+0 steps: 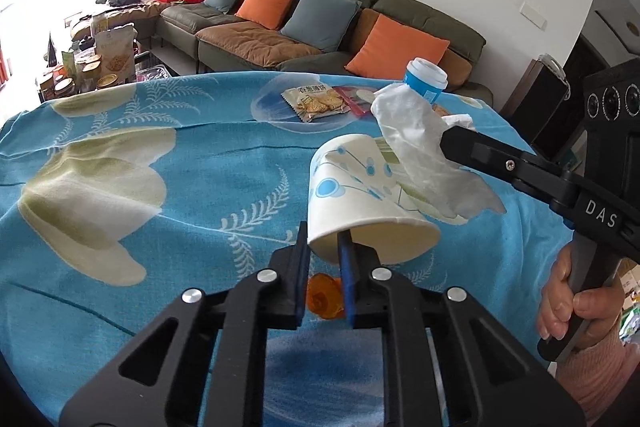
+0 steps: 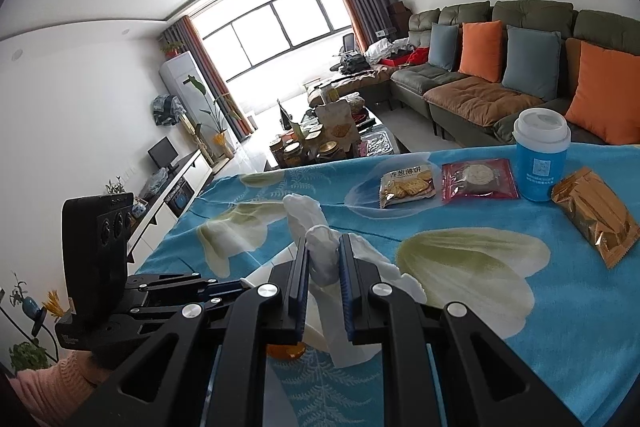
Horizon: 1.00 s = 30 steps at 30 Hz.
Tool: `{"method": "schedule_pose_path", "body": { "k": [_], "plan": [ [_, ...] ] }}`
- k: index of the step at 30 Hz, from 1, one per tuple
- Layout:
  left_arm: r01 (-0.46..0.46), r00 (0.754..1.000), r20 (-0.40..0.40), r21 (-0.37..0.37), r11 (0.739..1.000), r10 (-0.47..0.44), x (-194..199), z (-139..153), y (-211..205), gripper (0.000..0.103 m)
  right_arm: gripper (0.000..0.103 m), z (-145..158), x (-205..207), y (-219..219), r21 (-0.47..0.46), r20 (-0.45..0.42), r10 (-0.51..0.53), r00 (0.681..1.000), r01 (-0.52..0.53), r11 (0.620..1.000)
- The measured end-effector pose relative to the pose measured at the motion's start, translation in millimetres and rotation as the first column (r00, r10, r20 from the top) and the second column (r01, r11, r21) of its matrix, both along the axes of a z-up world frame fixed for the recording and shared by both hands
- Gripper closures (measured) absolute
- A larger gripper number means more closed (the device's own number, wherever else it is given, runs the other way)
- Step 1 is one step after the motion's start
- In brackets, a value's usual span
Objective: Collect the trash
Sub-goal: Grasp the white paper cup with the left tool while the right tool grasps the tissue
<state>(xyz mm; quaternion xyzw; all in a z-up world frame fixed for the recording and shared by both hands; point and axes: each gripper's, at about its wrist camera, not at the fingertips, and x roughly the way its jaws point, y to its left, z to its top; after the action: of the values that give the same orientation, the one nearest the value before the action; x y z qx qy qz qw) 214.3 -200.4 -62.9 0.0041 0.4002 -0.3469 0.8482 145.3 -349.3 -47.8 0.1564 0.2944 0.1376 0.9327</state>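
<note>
The cloth [image 1: 168, 155] is bright blue with large cream-and-olive petals and pale fern sprigs. At centre of the left wrist view, the cup [image 1: 360, 195] is white with blue circles and thin dark stems. The tissue [image 1: 416, 147] is plain white. A bottle [image 1: 426, 79] at upper right is blue with a white lid. An orange cap [image 1: 324, 297] shows low in the frame. In the right wrist view, the cracker pack [image 2: 408, 185] is clear with tan crackers, the next pack [image 2: 478, 179] is red, and the pack [image 2: 596, 215] at right is gold-brown. The sofa [image 2: 472, 99] is olive and brown, with orange and grey-blue cushions. Both grippers are black with blue pads [image 2: 346, 287].
</note>
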Motion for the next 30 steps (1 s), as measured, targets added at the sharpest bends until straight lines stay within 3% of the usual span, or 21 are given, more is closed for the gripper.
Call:
{"method": "schedule_pose_path", "body": {
  "k": [14,20,30],
  "plan": [
    [-0.027,0.998,0.053,-0.082,0.996,0.031,-21.1,26.8,26.0,0.1,0.09,13.1,-7.3,0.4,0.02,0.046,0.002,0.999,-0.003,1.0],
    [-0.057,0.993,0.099,-0.116,0.992,0.068,-34.8,47.5,51.8,0.1,0.09,17.4,-8.8,7.1,0.03,0.061,0.019,0.998,-0.02,0.999],
    [-0.14,0.976,0.154,-0.108,0.984,0.155,-72.4,67.6,108.5,0.1,0.09,19.8,-14.0,27.5,0.069,0.08,0.082,0.993,-0.087,0.994]
  ]
}}
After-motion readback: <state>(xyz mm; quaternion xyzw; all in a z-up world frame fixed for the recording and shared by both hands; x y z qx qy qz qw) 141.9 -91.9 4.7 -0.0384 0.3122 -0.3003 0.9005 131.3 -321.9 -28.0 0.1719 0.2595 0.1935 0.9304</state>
